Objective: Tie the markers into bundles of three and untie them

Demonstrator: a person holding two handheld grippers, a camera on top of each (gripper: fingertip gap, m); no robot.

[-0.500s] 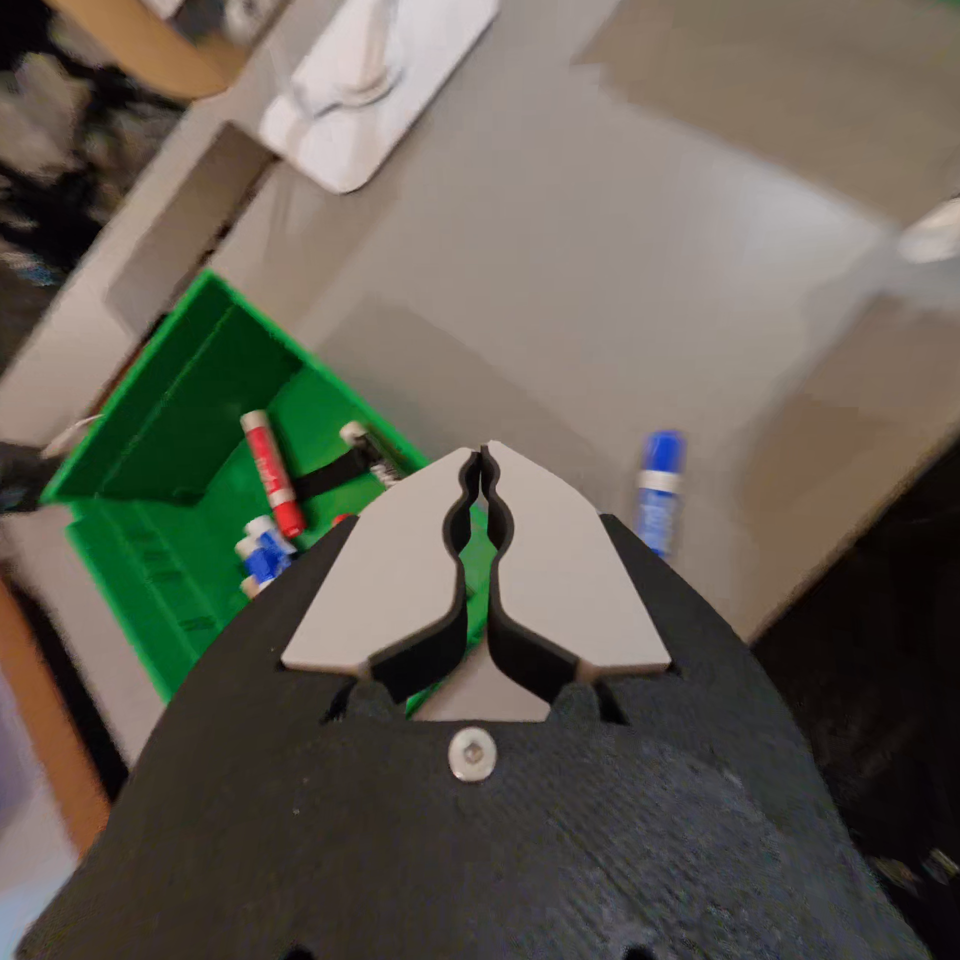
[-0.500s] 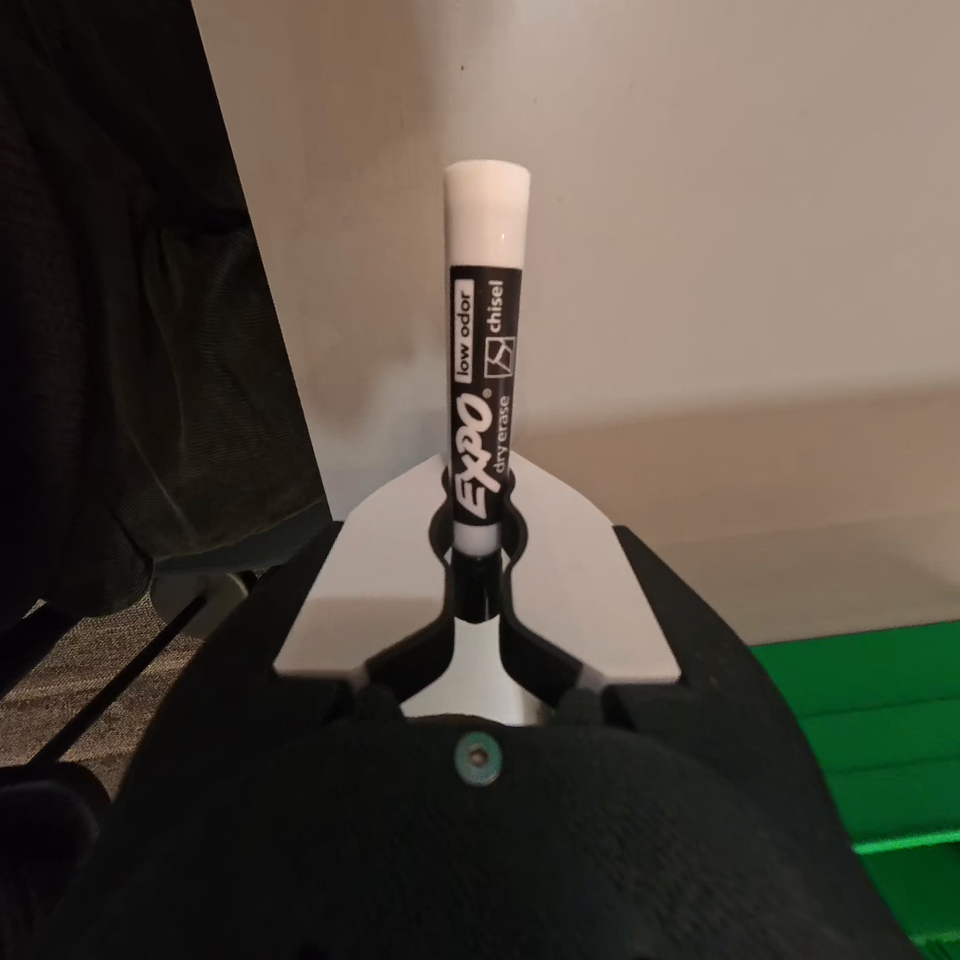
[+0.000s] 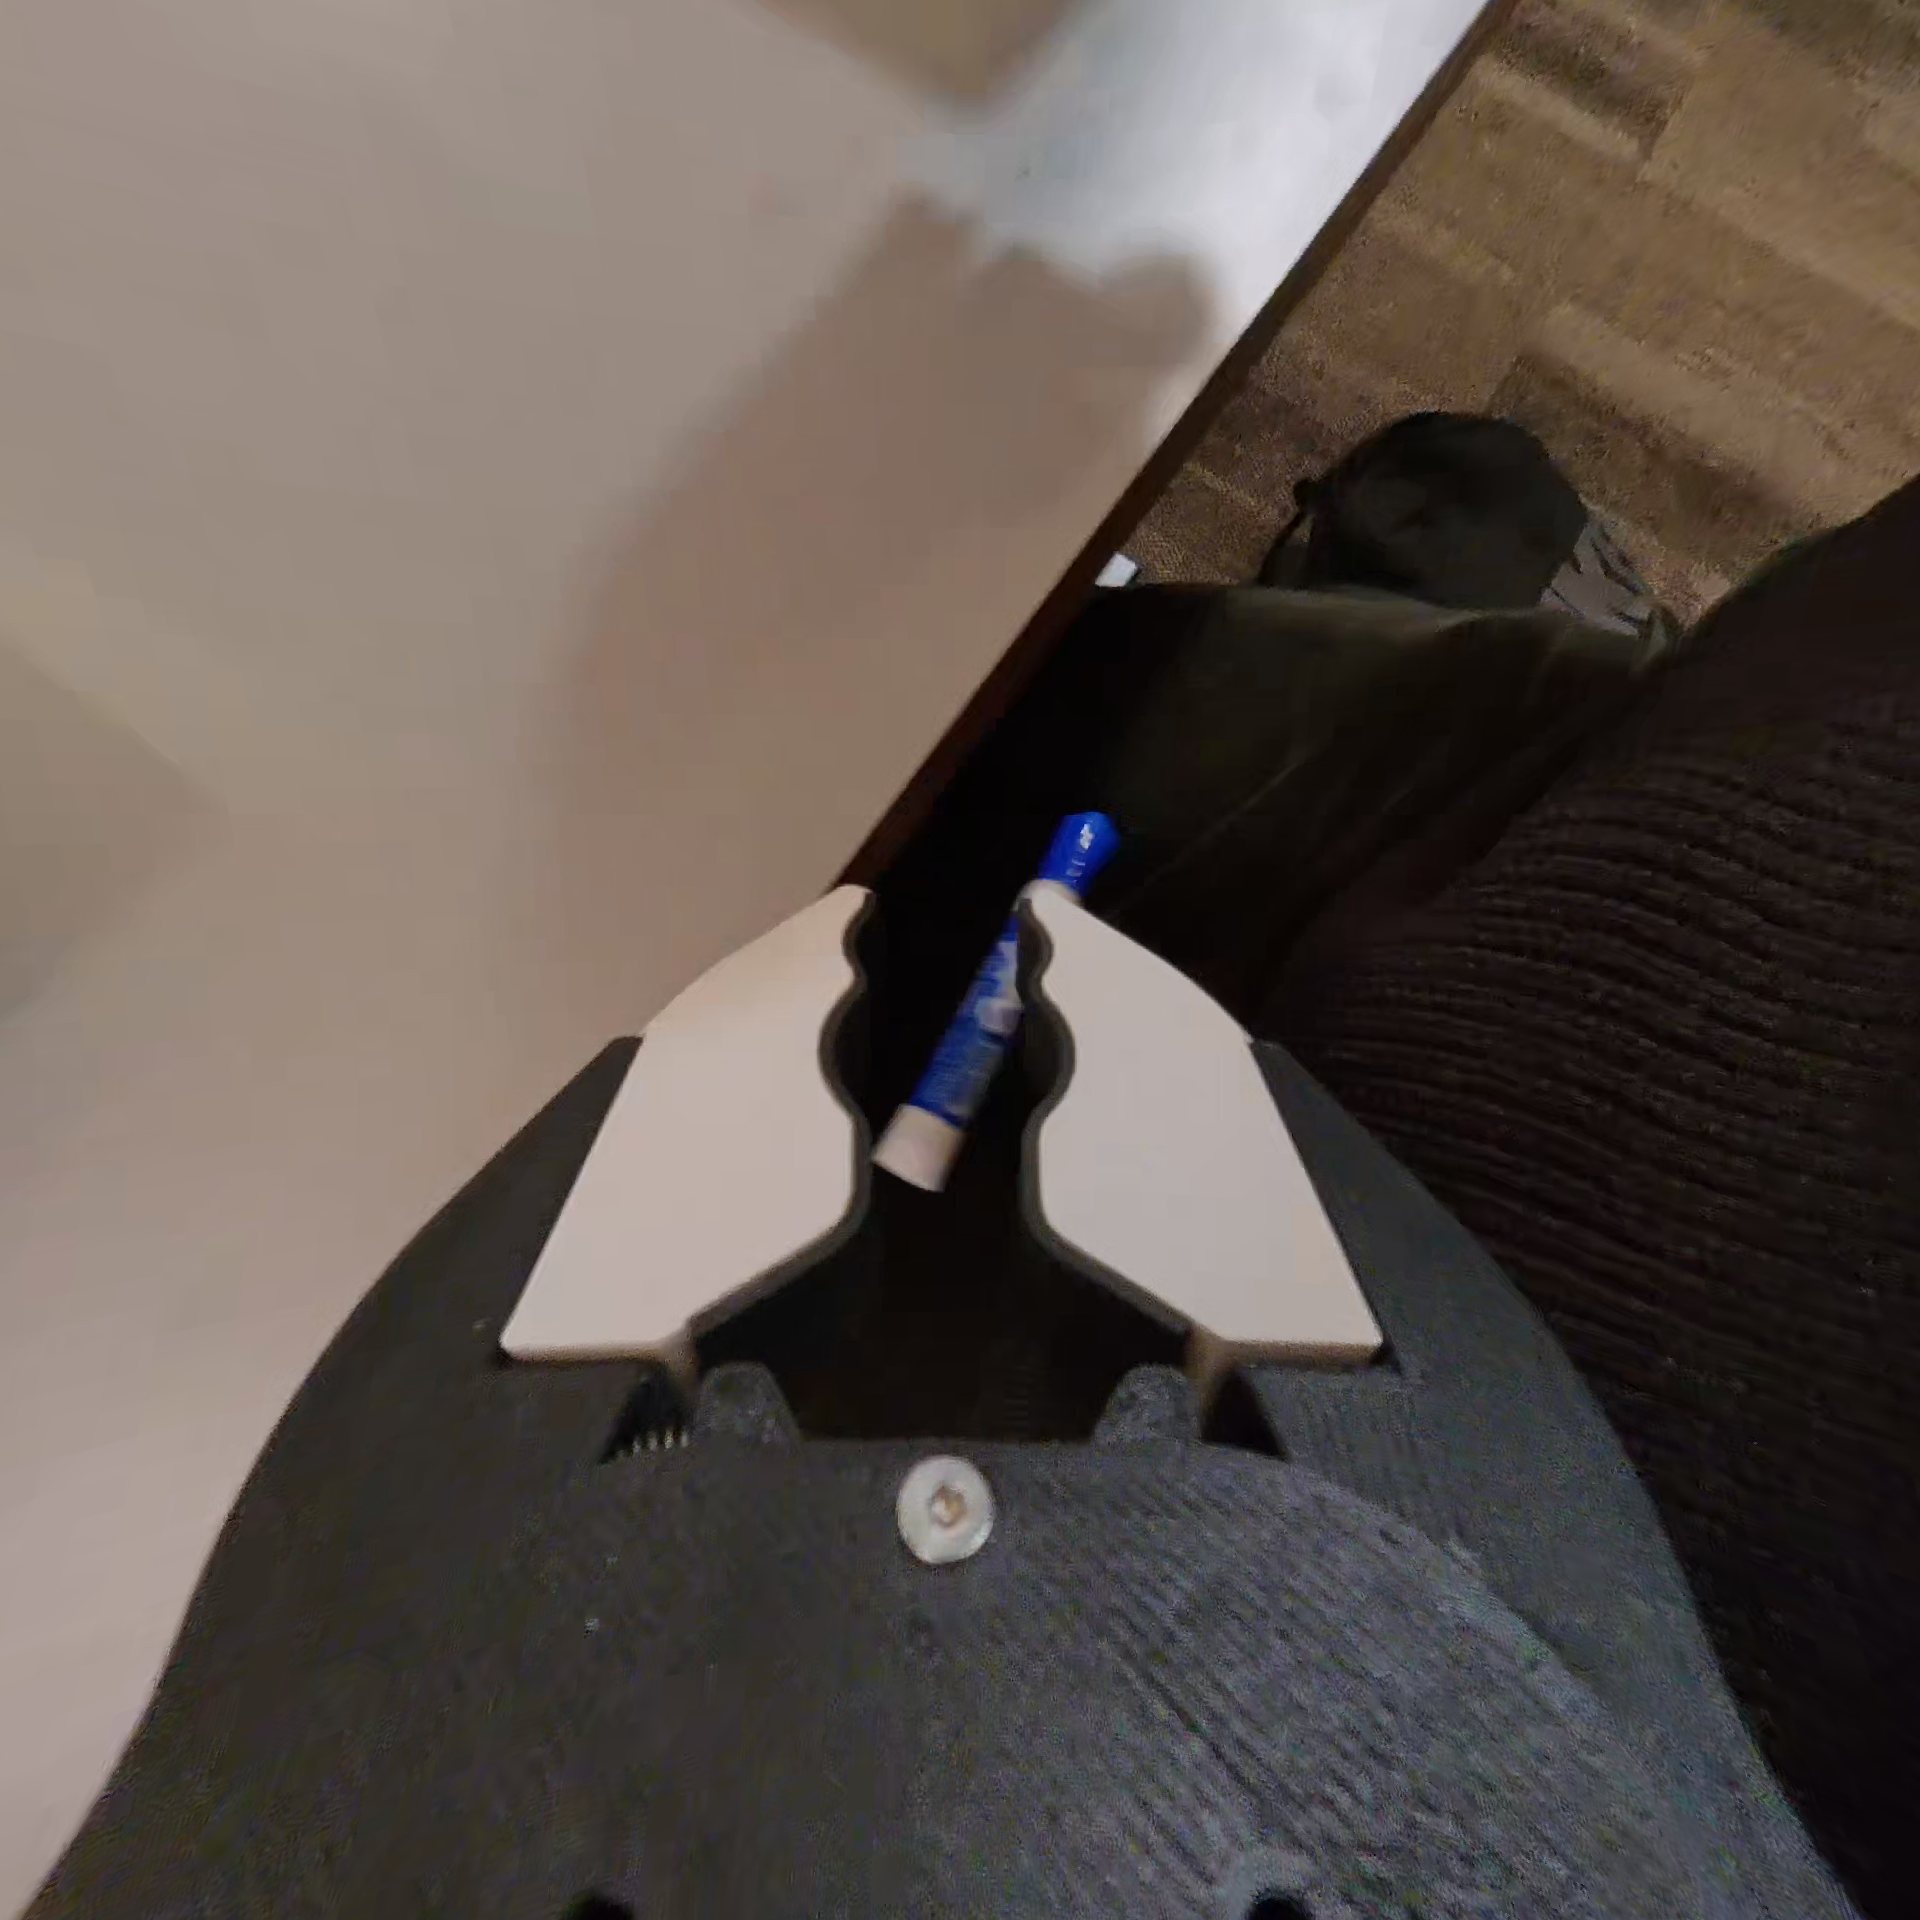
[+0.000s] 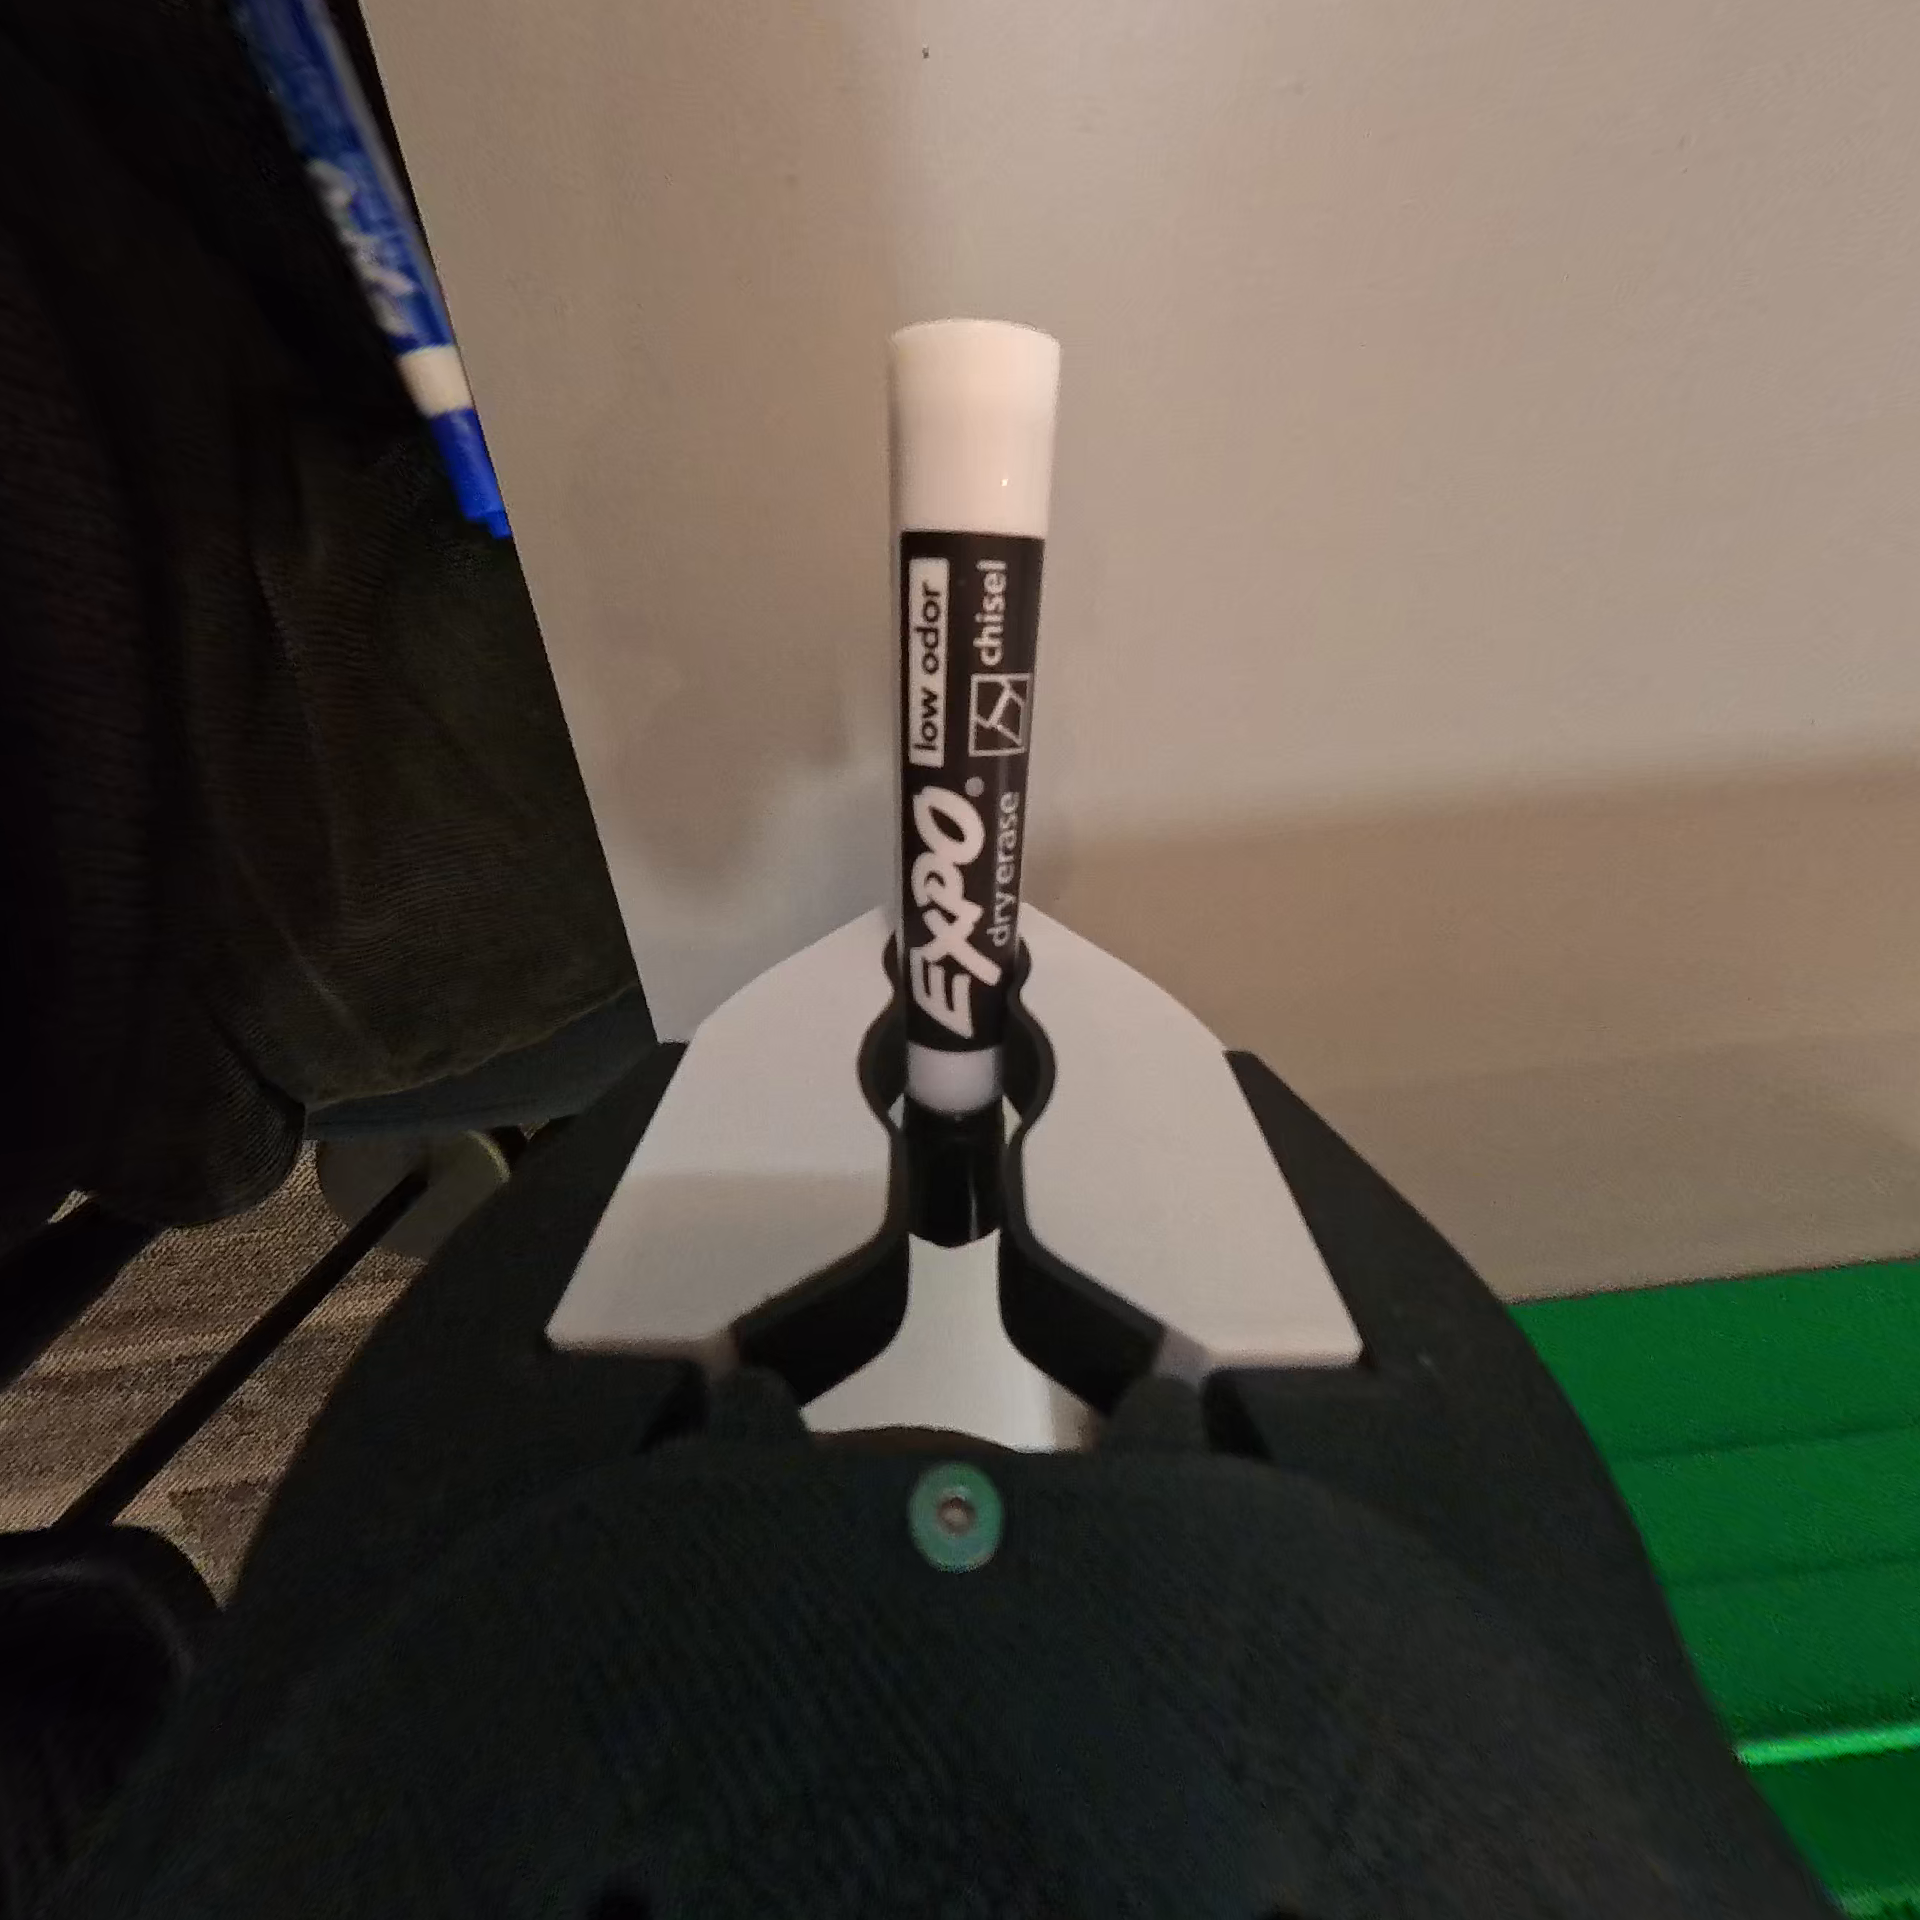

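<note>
The right gripper (image 4: pixel 954 961) pinches a black dry-erase marker (image 4: pixel 968 769) at its lower barrel, white end pointing up at frame centre over the pale table (image 4: pixel 1351 416). A green bin (image 4: pixel 1704 1507) fills the lower right. The left gripper (image 3: pixel 948 904) stands spread, a blue marker (image 3: pixel 987 1018) slanting between its fingers past the table edge; whether it touches them, I cannot tell. Dark fabric (image 3: pixel 1610 935) lies right of it.

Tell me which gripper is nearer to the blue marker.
Left. The left gripper is open with the blue marker between its fingers. The right gripper, shut on a black marker, sits off to the side.
</note>
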